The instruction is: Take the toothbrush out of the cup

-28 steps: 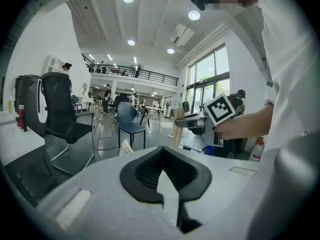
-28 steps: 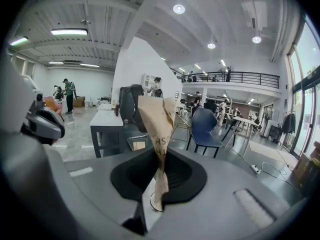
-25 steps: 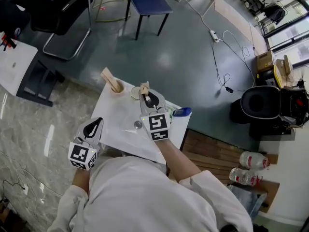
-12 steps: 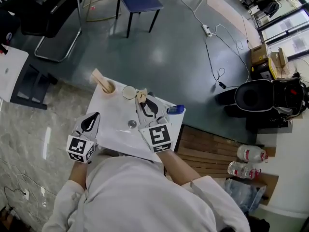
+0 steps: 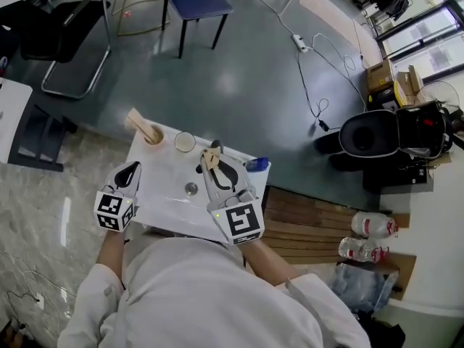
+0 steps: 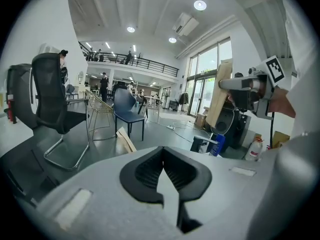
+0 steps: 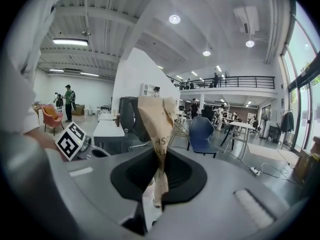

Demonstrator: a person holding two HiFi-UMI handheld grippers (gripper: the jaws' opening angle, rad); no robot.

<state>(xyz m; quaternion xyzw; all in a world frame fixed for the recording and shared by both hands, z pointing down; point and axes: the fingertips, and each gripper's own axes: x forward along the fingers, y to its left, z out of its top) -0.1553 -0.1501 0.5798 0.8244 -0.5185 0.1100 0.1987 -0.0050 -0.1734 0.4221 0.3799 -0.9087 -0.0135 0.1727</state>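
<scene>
Right gripper [image 7: 159, 170] clamps the seemingly paper-wrapped toothbrush [image 7: 155, 124].

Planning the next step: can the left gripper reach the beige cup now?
Probably yes: the left gripper, shut and empty, hovers near the beige cup, with only bare table between them. The jaws must open first.

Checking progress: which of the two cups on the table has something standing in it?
The tan cup at the table's far left corner: a tan wrapped packet leans out of it. The paler cup beside it looks empty.
</scene>
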